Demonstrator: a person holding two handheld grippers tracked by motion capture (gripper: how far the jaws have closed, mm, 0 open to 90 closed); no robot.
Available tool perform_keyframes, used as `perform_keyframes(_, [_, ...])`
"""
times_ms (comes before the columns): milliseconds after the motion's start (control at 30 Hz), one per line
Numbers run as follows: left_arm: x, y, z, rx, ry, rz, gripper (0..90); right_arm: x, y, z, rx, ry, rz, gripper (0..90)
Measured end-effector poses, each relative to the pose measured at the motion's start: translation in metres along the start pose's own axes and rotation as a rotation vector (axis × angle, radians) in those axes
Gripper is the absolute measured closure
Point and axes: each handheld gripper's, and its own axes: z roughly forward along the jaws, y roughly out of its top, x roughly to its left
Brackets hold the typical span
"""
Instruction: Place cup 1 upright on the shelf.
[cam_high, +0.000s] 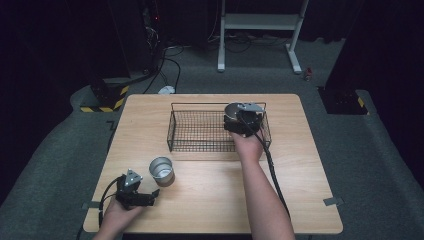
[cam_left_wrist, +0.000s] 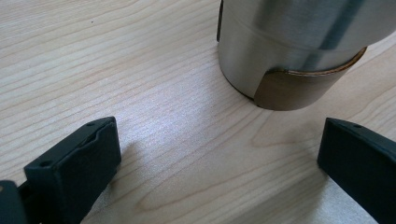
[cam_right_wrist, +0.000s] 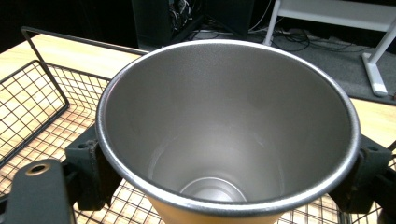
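Step in hand, by judgement: loading steel cups into the wire basket; one cup is being set down, one awaits pickup.

Right gripper: jaws closed on either side of a steel cup, gripping it just below the rim; cup upright, mouth open to the camera; held over the right end of the basket, wire floor visible beneath it; whether the base touches the floor cannot be told.

Left gripper: jaws wide apart, holding nothing; low over the table; second cup stands upright on the table just ahead, beyond the jaw tips and off toward the right jaw.

Next move, by judgement: lower the held cup to the basket floor, then part the jaws; left gripper must advance and shift across to bracket the second cup before closing.
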Motion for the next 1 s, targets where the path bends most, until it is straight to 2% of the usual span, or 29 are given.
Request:
perform_keyframes(167, [0.001, 0.000, 0.000, 0.001, 0.002, 0.008, 0.0, 0.001, -0.003, 0.005, 0.019, 0.001, -0.011, 13.8])
perform_keyframes(500, [0.000, 0.000, 0.000, 0.000, -0.001, -0.003, 0.0, 0.002, -0.007, 0.013, 0.064, -0.012, -0.013, 13.8])
perform_keyframes(1000, [0.000, 0.000, 0.000, -0.001, -0.004, -0.001, 0.0, 0.003, -0.013, 0.022, 0.093, -0.013, -0.013, 13.8])
